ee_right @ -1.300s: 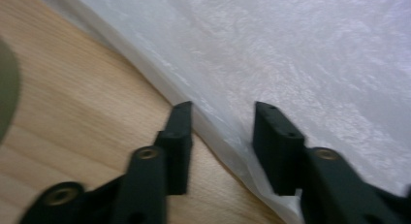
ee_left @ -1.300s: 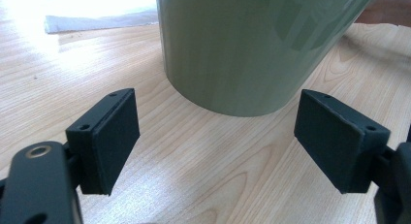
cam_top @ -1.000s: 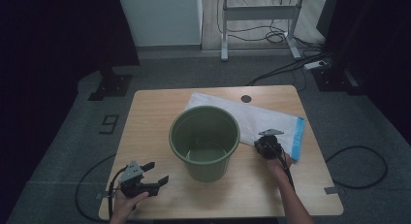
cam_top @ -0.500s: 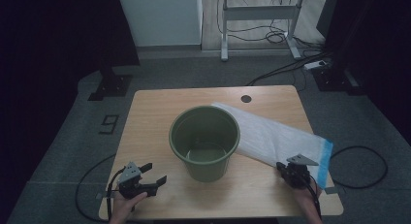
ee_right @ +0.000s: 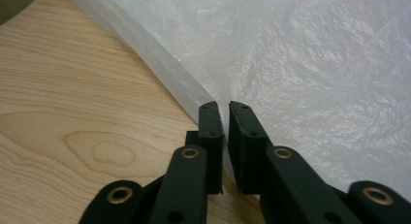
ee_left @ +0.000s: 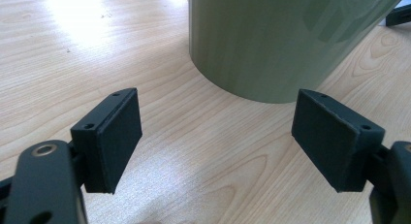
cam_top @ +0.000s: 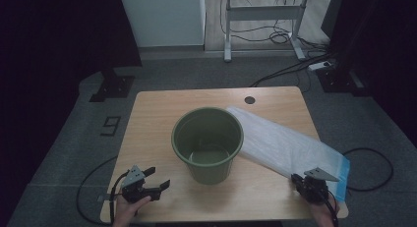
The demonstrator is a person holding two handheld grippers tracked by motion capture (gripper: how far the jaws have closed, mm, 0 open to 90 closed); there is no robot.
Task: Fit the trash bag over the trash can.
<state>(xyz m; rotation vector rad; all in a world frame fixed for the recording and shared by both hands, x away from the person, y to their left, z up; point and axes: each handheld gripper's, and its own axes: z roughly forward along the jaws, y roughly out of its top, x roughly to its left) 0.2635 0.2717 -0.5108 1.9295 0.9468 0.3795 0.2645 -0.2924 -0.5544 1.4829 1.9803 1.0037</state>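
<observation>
A green bucket (cam_top: pixel 207 143) stands upright in the middle of the wooden table (cam_top: pixel 157 109). A translucent white plastic bag (cam_top: pixel 285 146) with a blue end lies stretched from the bucket's right rim to the table's front right corner. My right gripper (cam_top: pixel 299 180) sits at that corner. In the right gripper view its jaws (ee_right: pixel 226 110) stand a sliver apart, having just been opening, and the bag's (ee_right: pixel 315 64) folded edge runs between them. My left gripper (cam_top: pixel 158 178) rests at the front left, open and holding nothing. Beyond its tips (ee_left: pixel 215 136) rises the bucket wall (ee_left: pixel 271 40).
A small dark round cap (cam_top: pixel 250 99) sits in the tabletop near its far edge. Behind the table stand a white desk frame (cam_top: pixel 260 20) and a power strip (cam_top: pixel 322 66) with cables. A black cable (cam_top: pixel 373 158) loops on the floor at the right.
The right gripper has drawn the bag's blue end from beside the bucket out to the front right corner, stretching the bag flat. The left gripper has not moved.
</observation>
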